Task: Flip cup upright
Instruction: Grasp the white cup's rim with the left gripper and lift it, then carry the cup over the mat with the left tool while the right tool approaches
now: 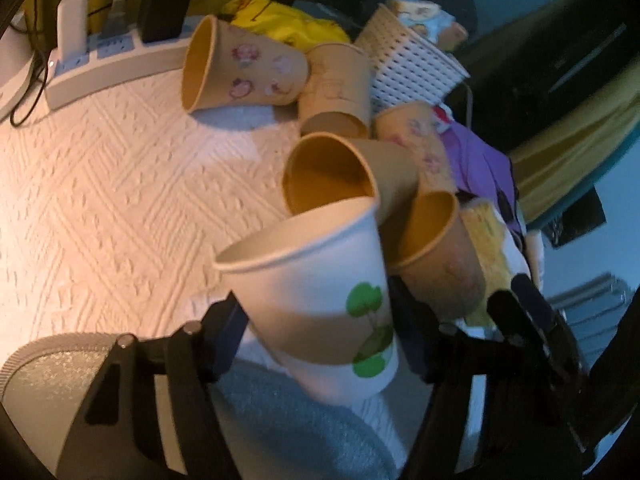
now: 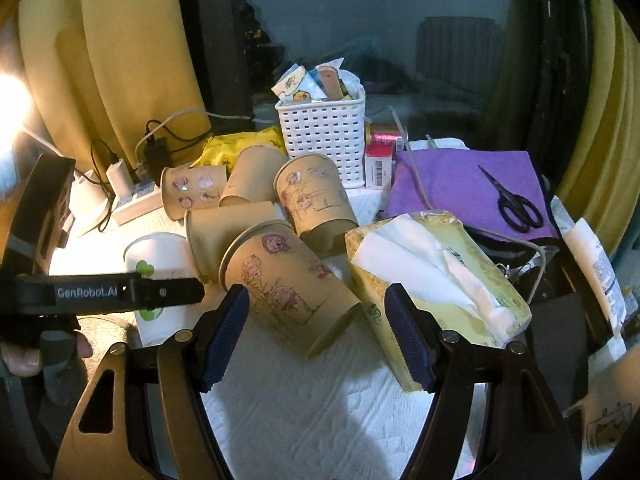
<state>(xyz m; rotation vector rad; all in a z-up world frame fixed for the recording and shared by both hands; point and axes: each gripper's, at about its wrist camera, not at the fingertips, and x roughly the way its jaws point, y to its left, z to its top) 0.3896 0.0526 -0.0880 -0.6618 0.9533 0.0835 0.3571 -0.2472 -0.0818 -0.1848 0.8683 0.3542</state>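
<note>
Left wrist view. Left gripper (image 1: 320, 332) at lower centre, pads pinching the white cup (image 1: 316, 292) by its lower wall. Cup carries a green tree print, mouth toward the upper left of the frame, tilted, not plumb. Its base is near the white embossed tabletop (image 1: 100, 168); whether it touches, cannot tell. Brown cups in a heap just behind it: one on its side at upper centre (image 1: 240, 68), one with open mouth directly behind the white rim (image 1: 332, 176), another at right (image 1: 436, 248). Power strip (image 1: 104, 64) upper left with plugs in it. White basket (image 1: 408, 68) upper right. Frame is soft with motion blur; right edge dark, hard to read.

Right wrist view. White cup (image 2: 160, 256) at left, mouth up, crossed by the black arm of the left gripper (image 2: 152, 292), which hides its middle. Right gripper (image 2: 318, 336) at lower centre, pads spread wide, holding nothing. Between them, apart from both, lies a brown cup on its side (image 2: 284, 284), base toward the camera. Tissue box (image 2: 432, 280) just beside the right pad, partly behind it. Scissors (image 2: 512, 200) on purple cloth (image 2: 448, 184) at right. Glare burns out the left edge.
</note>
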